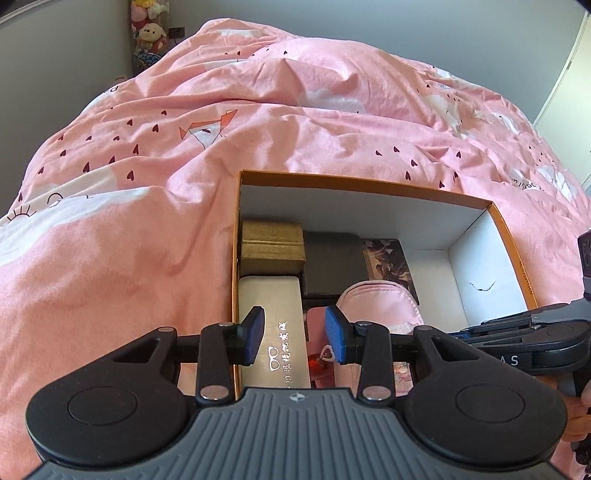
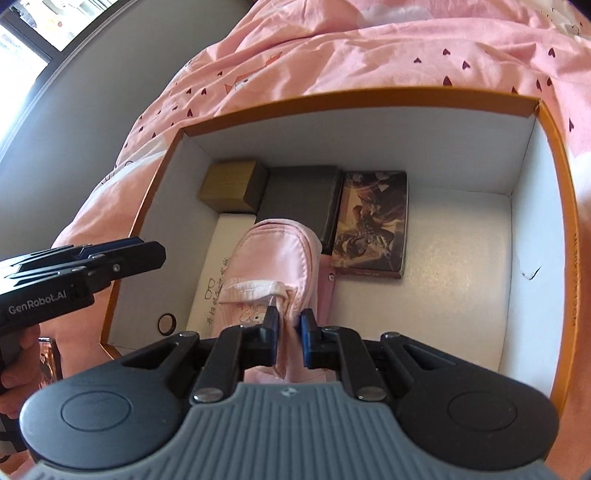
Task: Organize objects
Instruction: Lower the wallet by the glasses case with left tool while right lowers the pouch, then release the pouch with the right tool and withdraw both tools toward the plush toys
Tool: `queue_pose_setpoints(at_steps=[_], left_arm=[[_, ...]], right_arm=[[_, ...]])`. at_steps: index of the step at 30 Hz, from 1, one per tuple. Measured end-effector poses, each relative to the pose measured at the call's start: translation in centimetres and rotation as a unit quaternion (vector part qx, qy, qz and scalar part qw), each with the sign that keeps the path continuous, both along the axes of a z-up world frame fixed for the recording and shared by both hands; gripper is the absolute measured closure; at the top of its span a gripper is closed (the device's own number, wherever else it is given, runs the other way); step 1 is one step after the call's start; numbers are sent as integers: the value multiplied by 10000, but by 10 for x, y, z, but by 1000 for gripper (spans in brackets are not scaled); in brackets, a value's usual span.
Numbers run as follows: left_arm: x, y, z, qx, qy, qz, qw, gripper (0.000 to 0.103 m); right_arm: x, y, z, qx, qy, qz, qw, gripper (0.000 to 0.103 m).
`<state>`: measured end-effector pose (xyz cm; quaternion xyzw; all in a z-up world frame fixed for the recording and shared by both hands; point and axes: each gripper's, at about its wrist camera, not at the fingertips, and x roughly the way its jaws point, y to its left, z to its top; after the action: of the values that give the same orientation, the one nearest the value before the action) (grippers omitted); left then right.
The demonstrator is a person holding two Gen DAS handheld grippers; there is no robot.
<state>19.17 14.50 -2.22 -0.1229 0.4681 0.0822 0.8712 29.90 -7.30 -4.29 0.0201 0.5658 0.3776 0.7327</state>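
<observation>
An orange-rimmed cardboard box (image 1: 369, 186) with white walls lies on the pink bed; it also shows in the right wrist view (image 2: 554, 155). Inside lie a gold box (image 2: 231, 184), a dark grey box (image 2: 299, 199), a picture card box (image 2: 373, 225) and a white glasses case (image 1: 271, 325). My right gripper (image 2: 289, 328) is shut on a pink pouch (image 2: 277, 258) and holds it over the glasses case (image 2: 225, 258). My left gripper (image 1: 295, 334) is open and empty above the box's near left part, over the glasses case. The pouch (image 1: 376, 299) shows beside it.
A pink quilt (image 1: 184, 166) with heart prints surrounds the box. A small dark ring (image 2: 167, 323) lies on the box floor near the left wall. The box's right half (image 2: 454, 266) is bare floor. Plush toys (image 1: 149, 33) stand by the far wall.
</observation>
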Motion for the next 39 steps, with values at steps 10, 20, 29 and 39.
queue_pose_setpoints(at_steps=[10,20,29,39], left_arm=[[2,-12,-15,125,216,-326,9992,60],[3,-19,-20,217,272,-374,9987,60],[-18,-32,11,145,-99,-440,9989,61],[-67,-66,38,-381,-570,-732,9950,60]], right_arm=[[7,10,-20,-22,213,-135,9997,90],[9,12,-29,-48,245,-180,9995,76],[-9,-6,13,57,-445,-182,9988,60],[-86,-71,72,457,-1435,-426,9877,45]])
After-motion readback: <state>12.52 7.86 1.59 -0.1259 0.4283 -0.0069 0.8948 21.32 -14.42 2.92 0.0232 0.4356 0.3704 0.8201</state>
